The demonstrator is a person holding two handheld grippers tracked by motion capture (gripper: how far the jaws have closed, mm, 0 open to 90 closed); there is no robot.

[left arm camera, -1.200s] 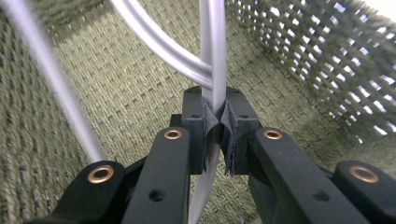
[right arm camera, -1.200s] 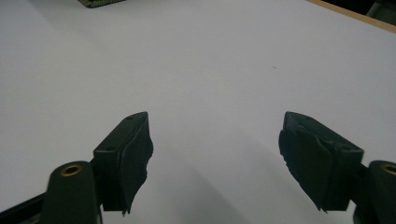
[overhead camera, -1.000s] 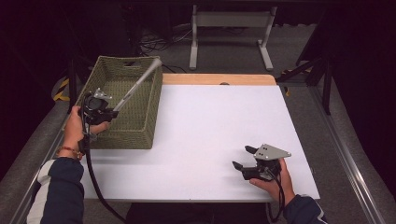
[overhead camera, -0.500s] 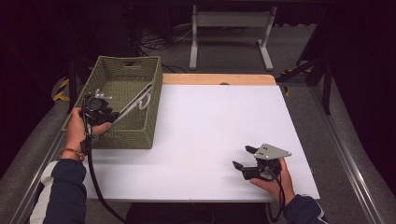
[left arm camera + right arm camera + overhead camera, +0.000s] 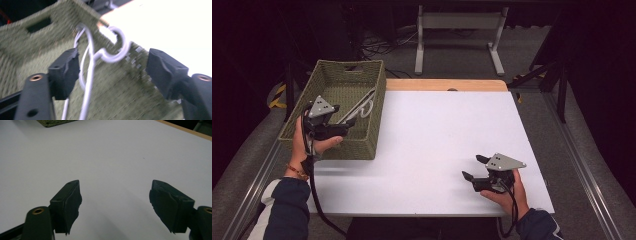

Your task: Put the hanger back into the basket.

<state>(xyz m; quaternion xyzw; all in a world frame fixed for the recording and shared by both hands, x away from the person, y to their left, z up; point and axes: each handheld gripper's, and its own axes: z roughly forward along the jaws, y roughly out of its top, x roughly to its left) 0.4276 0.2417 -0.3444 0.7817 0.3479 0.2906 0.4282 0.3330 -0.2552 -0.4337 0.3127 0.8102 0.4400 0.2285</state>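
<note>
The left gripper [image 5: 343, 121] hangs over the near left part of the green woven basket [image 5: 373, 145], which stands on the left side of the white table [image 5: 447, 135]. Its jaws stand wide apart and hold nothing. Inside the basket lies a white wire hanger [image 5: 360, 106]. Its long axis runs from the near left, close to the gripper, toward the far right, where the end leans on the right wall of the basket. In the left gripper view the hanger [image 5: 93, 62] is straight ahead between the two jaws, with its hook curling toward the right jaw, but the picture is blurred and it is not possible to tell whether a jaw touches the wire. The right gripper [image 5: 473, 171] rests low at the near right of the table, well apart from the basket, with its jaws also open over bare table. So the left hand is clearly the nearer one to the hanger, and probably any next grasp needs only a short closing along that line.
</note>
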